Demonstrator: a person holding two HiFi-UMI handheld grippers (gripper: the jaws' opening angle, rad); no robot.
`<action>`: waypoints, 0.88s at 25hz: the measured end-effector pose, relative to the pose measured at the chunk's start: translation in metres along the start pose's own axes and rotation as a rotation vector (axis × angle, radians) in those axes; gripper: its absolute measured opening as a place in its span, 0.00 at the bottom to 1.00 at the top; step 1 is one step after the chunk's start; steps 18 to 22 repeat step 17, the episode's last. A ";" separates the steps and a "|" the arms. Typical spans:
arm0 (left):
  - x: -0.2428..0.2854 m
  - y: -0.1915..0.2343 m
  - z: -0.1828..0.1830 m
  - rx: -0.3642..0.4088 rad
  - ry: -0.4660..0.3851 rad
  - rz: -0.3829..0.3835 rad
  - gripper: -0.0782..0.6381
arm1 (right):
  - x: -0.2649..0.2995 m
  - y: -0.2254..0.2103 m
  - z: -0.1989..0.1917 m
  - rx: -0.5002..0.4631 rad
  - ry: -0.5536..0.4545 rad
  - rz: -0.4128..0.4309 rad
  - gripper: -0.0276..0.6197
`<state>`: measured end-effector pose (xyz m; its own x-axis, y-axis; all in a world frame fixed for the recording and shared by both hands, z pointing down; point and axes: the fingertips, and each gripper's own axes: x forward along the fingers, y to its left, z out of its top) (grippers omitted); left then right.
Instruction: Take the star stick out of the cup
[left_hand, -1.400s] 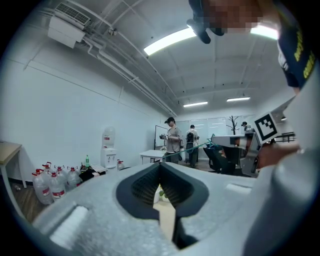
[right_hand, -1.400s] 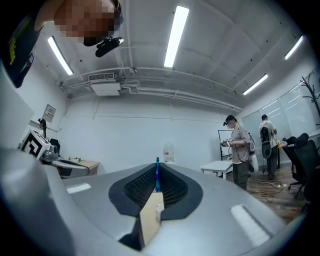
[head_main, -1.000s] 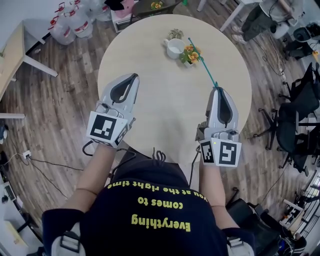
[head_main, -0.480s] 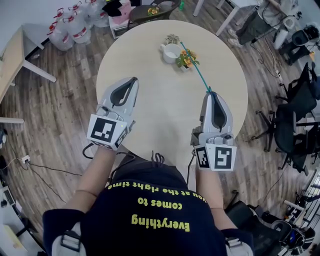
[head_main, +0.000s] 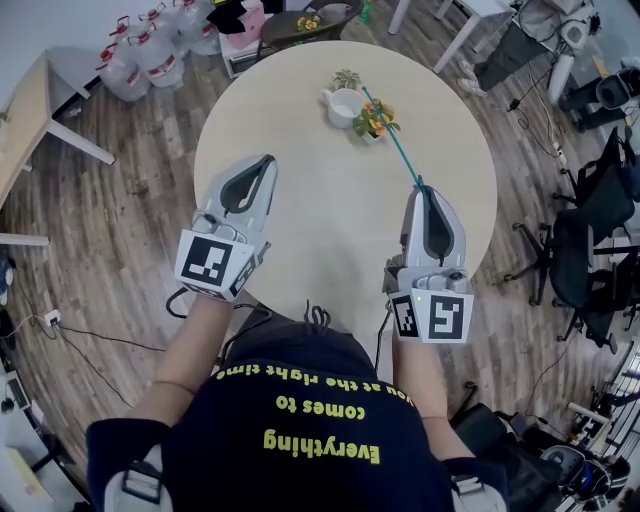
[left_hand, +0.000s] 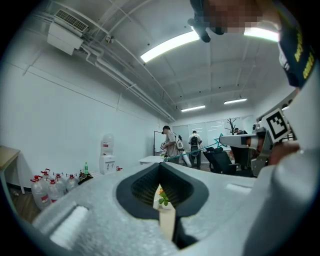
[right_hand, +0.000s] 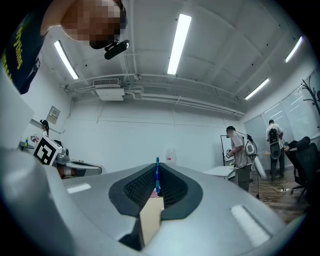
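Fingers of the right gripper (head_main: 420, 188) are clamped on a thin teal star stick (head_main: 399, 150). It slants toward 11 o'clock over the round pale wooden desk (head_main: 300, 130), and its far end is by the white ceramic cup (head_main: 345, 100) at the desk's 12 o'clock. The fingers of the left gripper (head_main: 267, 159) are pressed together on nothing.

This looks like an office or work room. A round table (head_main: 300, 140) is set on a wood floor (head_main: 110, 230), and black office chairs (head_main: 585, 230) are parked at the side. Big water bottles (head_main: 150, 45) are kept near a water cooler (left_hand: 107, 152). Long lights (right_hand: 178, 42) are hung from the ceiling. What may be a whiteboard (left_hand: 158, 142) is seen far off, beside standing people (left_hand: 170, 145).
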<state>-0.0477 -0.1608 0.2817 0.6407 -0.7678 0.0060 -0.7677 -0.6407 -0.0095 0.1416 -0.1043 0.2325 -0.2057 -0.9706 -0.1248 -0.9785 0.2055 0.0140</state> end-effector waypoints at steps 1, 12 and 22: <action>0.001 0.000 0.000 0.000 0.001 0.000 0.11 | 0.000 -0.001 0.000 -0.001 0.000 -0.001 0.09; 0.008 -0.002 -0.002 -0.015 0.002 -0.009 0.11 | -0.002 -0.009 -0.001 -0.003 0.009 -0.020 0.09; 0.012 0.001 -0.004 -0.016 0.006 -0.012 0.11 | 0.003 -0.009 -0.004 -0.005 0.012 -0.018 0.09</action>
